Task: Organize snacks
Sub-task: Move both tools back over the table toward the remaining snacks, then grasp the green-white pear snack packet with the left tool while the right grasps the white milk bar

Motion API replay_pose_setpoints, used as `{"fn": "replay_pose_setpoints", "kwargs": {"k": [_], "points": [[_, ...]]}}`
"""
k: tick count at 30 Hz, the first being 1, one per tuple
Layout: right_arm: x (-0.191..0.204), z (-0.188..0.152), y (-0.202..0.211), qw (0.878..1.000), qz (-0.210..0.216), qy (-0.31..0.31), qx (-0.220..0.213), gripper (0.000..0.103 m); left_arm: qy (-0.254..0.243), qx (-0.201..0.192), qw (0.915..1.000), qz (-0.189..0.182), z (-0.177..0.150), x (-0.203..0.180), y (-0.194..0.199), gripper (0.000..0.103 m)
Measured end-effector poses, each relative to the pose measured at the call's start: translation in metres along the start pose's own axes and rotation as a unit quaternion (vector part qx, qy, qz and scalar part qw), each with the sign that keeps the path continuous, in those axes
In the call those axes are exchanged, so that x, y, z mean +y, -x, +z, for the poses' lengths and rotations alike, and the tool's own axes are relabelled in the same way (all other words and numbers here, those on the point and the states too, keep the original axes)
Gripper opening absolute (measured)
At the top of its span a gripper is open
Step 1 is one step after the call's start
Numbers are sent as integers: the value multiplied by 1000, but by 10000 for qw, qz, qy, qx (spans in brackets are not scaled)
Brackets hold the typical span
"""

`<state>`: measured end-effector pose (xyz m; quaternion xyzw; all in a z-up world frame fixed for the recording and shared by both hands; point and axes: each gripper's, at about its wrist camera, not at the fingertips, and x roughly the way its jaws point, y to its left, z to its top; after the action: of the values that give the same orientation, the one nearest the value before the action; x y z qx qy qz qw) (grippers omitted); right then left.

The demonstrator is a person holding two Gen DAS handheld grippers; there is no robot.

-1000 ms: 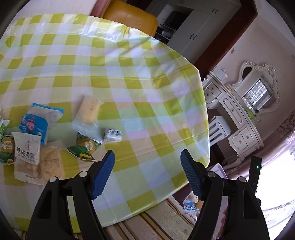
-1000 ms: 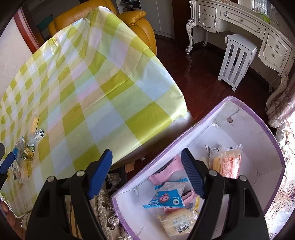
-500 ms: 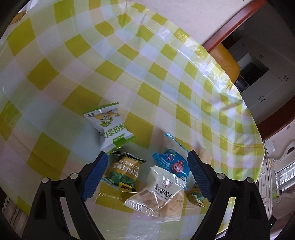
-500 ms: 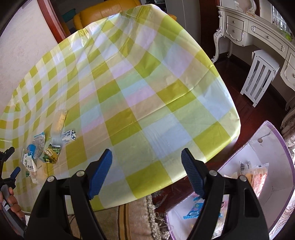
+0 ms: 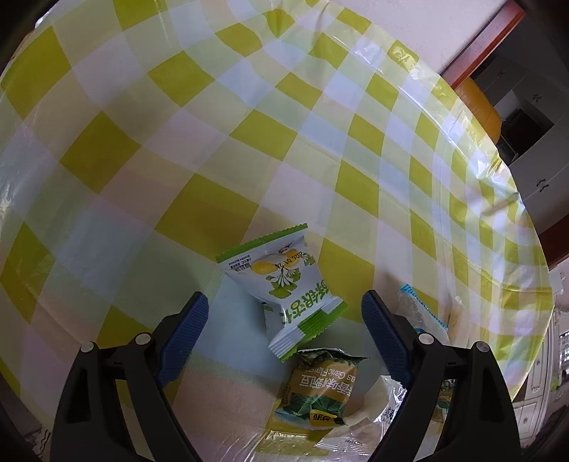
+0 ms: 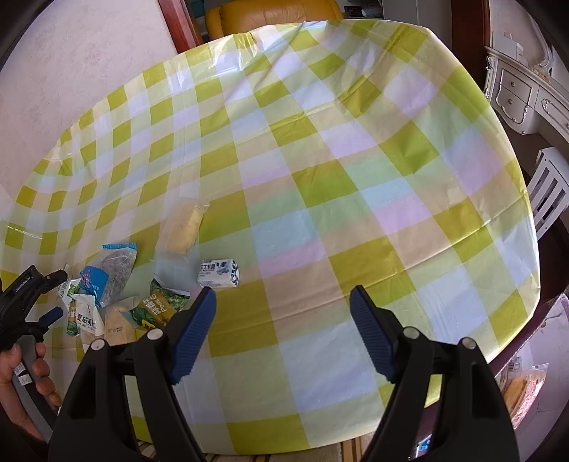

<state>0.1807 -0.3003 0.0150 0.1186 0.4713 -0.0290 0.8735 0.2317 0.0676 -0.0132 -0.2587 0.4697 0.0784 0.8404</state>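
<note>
Several snack packets lie in a cluster on the table with the yellow-green checked cloth. In the left wrist view my left gripper is open, low over the cluster, with a white and green packet between its fingers and a green pea packet just below. In the right wrist view my right gripper is open and empty above the table's near side. Left of it lie a small white block packet, a pale yellow bar, a blue packet and a green pea packet. My left gripper shows at that view's left edge.
A yellow armchair stands behind the table. A white dresser and a white stool stand to the right. The box with packed snacks shows at the lower right edge, below the table's rim. A wall runs along the left.
My left gripper has come down closer over the snack cluster, with the white and green packet now between its fingers. My right gripper has swung further from the box to over the table.
</note>
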Motion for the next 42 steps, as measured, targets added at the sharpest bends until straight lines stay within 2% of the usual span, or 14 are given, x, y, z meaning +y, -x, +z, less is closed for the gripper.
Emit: {"fn": "replay_pose_setpoints", "kwargs": {"k": [5, 13, 18, 20, 22, 26, 29, 30, 31, 42], "points": [[19, 4, -18, 9998, 108, 128, 106, 77, -392, -41, 9989, 247, 5, -11, -10, 83], [43, 8, -34, 9982, 32, 598, 76, 77, -1050, -286, 9911, 773, 4, -22, -17, 62], [49, 11, -44, 9973, -67, 718, 105, 77, -1295, -402, 9855, 1024, 2, -23, -17, 44], [49, 12, -47, 9974, -70, 708, 126, 77, -1324, -425, 9848, 1045, 2, -23, -17, 39], [50, 11, -50, 9970, -103, 749, 148, 73, -1343, -439, 9846, 1027, 3, -23, -17, 38], [49, 10, -56, 9968, -162, 744, 251, 54, -1312, -476, 9857, 947, 1, -21, -16, 36], [52, 9, -56, 9961, -228, 830, 202, 48, -1304, -539, 9862, 871, -1, -20, -14, 35], [53, 9, -56, 9958, -249, 865, 187, 39, -1312, -586, 9859, 861, -1, -21, -12, 35], [54, 9, -56, 9953, -297, 903, 169, 35, -1316, -649, 9855, 848, -2, -21, -9, 35], [57, 6, -30, 9897, -718, 1192, -324, 35, -1453, -1043, 9825, 526, -10, -35, 19, 35]]}}
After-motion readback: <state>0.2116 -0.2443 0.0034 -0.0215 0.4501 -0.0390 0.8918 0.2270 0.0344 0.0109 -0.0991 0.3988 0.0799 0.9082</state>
